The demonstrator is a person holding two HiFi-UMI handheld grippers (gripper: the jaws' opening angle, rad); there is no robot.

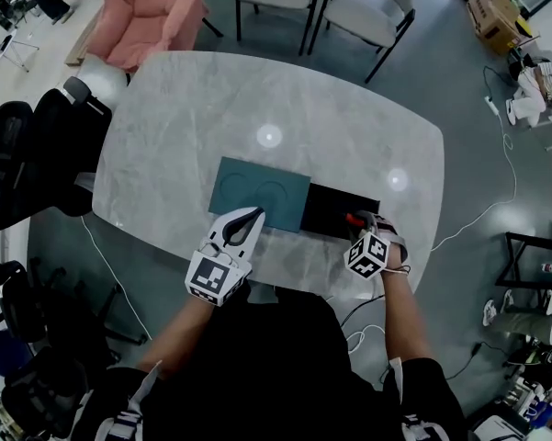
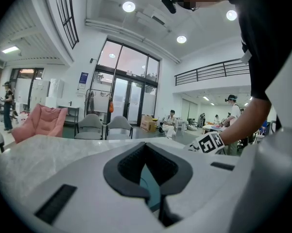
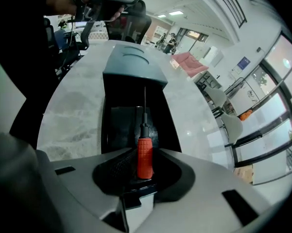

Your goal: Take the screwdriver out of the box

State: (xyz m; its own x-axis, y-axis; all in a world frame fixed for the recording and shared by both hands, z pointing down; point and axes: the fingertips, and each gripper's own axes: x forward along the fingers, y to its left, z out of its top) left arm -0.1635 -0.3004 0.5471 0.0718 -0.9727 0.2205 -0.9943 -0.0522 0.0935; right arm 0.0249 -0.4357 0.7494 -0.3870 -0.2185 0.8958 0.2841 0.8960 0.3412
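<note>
The person leans over the near edge of the marble table (image 1: 211,108), both forearms stretched forward. The right gripper (image 1: 363,220) tips steeply down into the near end of the open black box (image 1: 323,211). Its jaws are clenched on the red handle of the screwdriver (image 3: 145,155), whose thin shaft runs away from the gripper along the box's dark inside. I can't tell whether the tip is clear of the box floor.

The left gripper (image 1: 256,213) lies almost level, jaws drawn together. Its tips are at the near edge of the teal lid (image 1: 257,189), which lies flat just left of the box and touches it.

Box and lid sit close to the person's side, so the far half of the table is bare stone. Two grey chairs (image 1: 367,7) and a pink armchair (image 1: 152,12) stand past the far edge. A black office chair (image 1: 37,154) is off to the left, and a white cable (image 1: 496,200) trails over the floor on the right.
</note>
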